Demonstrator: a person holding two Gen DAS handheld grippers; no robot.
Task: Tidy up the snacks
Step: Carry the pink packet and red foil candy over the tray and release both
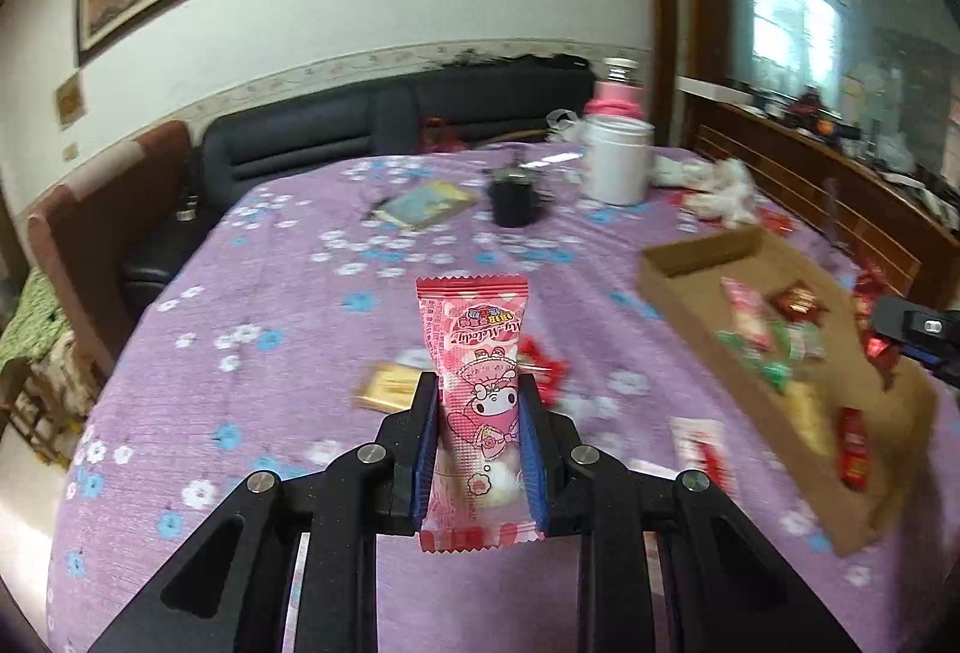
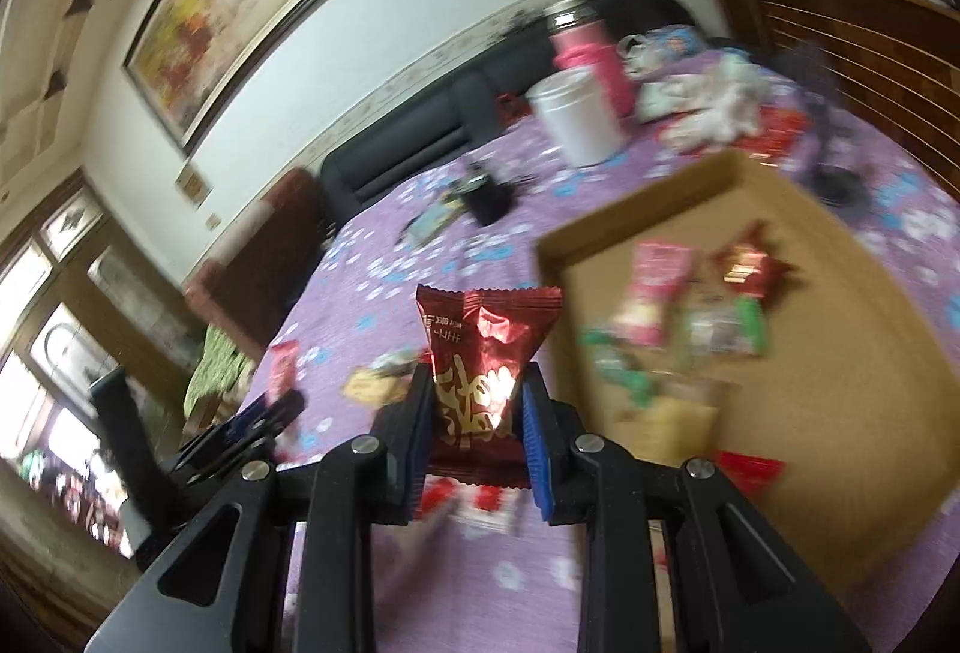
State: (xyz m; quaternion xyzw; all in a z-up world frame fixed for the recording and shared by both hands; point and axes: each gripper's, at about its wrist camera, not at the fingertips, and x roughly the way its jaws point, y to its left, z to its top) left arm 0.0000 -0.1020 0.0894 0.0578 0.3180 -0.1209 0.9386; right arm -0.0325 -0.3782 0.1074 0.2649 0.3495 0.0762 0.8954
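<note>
Pink snack packet (image 1: 474, 389) stands clamped between the left jaws.

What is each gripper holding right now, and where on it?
Left gripper clamps the pink snack packet across its lower half. Right gripper clamps the red snack packet across its lower half.

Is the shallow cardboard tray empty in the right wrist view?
No, the shallow cardboard tray already holds several wrapped snacks, pink, red and green.

Bare purple tablecloth (image 1: 270, 305) lies open ahead-left; the cardboard tray (image 1: 690, 257) at right has free floor at its far end, while a white canister (image 1: 618, 161) and black cup (image 1: 510, 200) obstruct the far side.
</note>
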